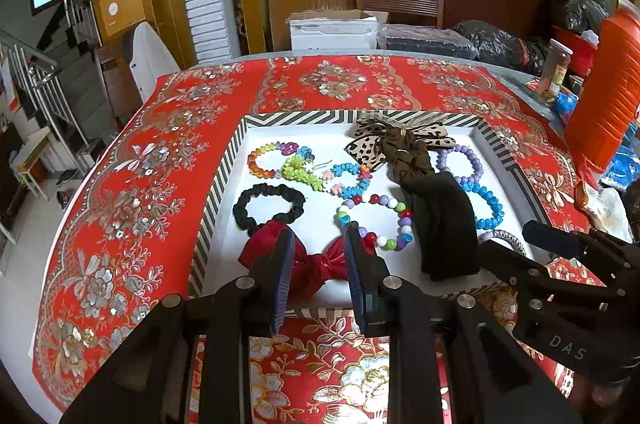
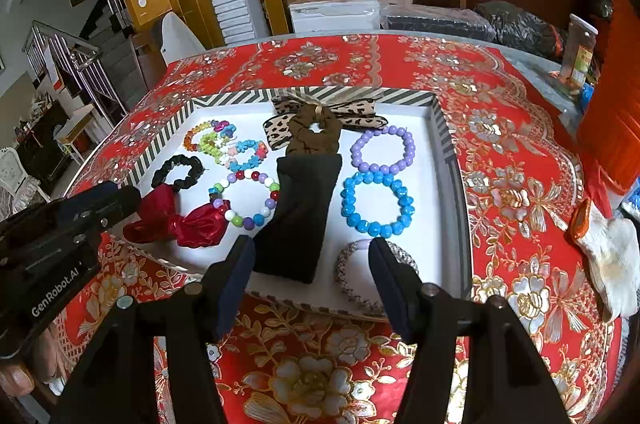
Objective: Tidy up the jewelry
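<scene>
**Both claws poised at the near edge of the jewelry tray**

Striped tray (image 2: pixel 448 128) on a red floral cloth (image 2: pixel 512 184), white floor crowded with bracelets and hair ties. Near the tray's front rim: red bow (image 1: pixel 320 264), partly masked by the left gripper (image 1: pixel 318 252), fingers narrowly parted, above the bow, pinching nothing visible. Right gripper (image 2: pixel 312 256) spread wide over the same rim, gripping nothing; black headband (image 2: pixel 300 216) behind its left finger, speckled hair tie (image 2: pixel 352 276) half covered by the right finger. Toward the tray's middle: blue bracelet (image 2: pixel 376 204), lilac bracelet (image 2: pixel 384 150) beyond it. At the tray's far rim: leopard bow (image 2: pixel 280 132), partly under a brown scrunchie (image 2: pixel 316 132). Contact between left pads and bow impossible to make out.
</scene>
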Tool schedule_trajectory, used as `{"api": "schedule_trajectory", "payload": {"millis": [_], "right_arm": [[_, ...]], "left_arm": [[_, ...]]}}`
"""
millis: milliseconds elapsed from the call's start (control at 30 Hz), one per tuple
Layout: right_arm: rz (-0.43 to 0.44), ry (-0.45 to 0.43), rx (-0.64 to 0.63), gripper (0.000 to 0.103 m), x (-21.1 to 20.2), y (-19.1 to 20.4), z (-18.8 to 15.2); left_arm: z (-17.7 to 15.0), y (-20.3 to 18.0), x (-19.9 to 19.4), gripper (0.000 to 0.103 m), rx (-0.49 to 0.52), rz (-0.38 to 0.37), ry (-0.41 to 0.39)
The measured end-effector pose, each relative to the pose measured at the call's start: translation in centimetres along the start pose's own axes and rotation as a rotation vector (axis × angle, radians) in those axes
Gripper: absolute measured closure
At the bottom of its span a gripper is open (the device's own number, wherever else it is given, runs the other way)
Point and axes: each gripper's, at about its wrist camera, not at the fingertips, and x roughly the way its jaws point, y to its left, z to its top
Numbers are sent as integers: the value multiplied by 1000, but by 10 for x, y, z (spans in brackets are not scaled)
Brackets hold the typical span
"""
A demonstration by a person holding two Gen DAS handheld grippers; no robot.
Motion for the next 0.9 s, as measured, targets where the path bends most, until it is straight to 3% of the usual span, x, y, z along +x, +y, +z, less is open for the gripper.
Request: {"api": "schedule_trajectory", "payload": {"millis": [900], "right_arm": [[1,-5,-14,40,1,1,3]], "left_arm": [[6,-4,-6,88,16,-3,-24]]}}
